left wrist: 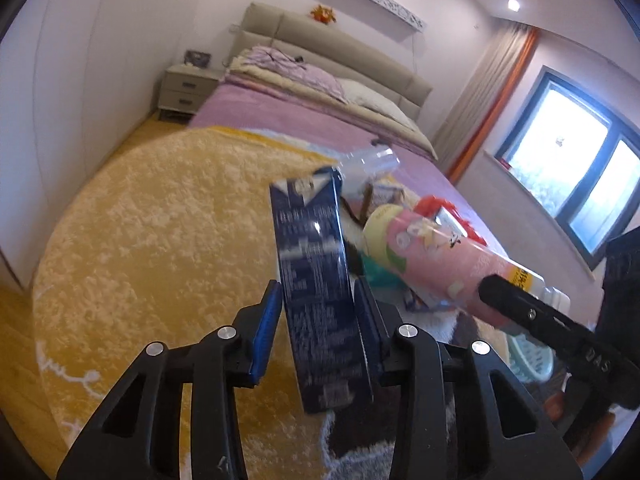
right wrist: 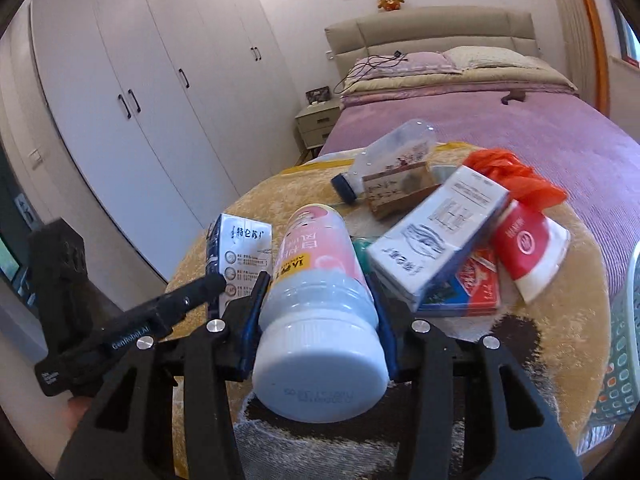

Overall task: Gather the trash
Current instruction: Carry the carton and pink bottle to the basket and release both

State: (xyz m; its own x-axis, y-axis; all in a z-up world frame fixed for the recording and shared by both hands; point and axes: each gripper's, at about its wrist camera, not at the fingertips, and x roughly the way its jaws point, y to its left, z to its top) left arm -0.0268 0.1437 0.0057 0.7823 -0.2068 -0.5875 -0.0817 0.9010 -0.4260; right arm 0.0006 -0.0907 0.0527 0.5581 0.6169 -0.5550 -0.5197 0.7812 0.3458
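Left tool (left wrist: pixel 316 320) clamped on a dark blue carton (left wrist: pixel 316 280), held roughly upright between the blue pads, lifted clear of the yellow rug (left wrist: pixel 160 220). Right tool (right wrist: pixel 318 316) closed around a pink yoghurt bottle (right wrist: pixel 316 280), gripped near the neck with the white cap toward the camera and the body pointing away. The two held items sit just beside each other, the carton to the left of the bottle. Rest of the trash lies in a loose heap on the rug near the bed (right wrist: pixel 480 128): a clear plastic bottle (right wrist: pixel 388 152) on its side, a small brown box (right wrist: pixel 396 192), a white carton (right wrist: pixel 436 236) leaning on a red-and-blue box (right wrist: pixel 468 292), a red paper cup (right wrist: pixel 524 244), a red plastic bag (right wrist: pixel 512 176). A pale perforated basket (right wrist: pixel 624 340) shows at the right edge; probably the bin for this. Step in hand, as judged: carry both pieces to it. Keep both grips firm, since the bottle is round and could roll in the pads; separate the tools a little so carton and bottle do not knock; release over the basket one at a time, low.
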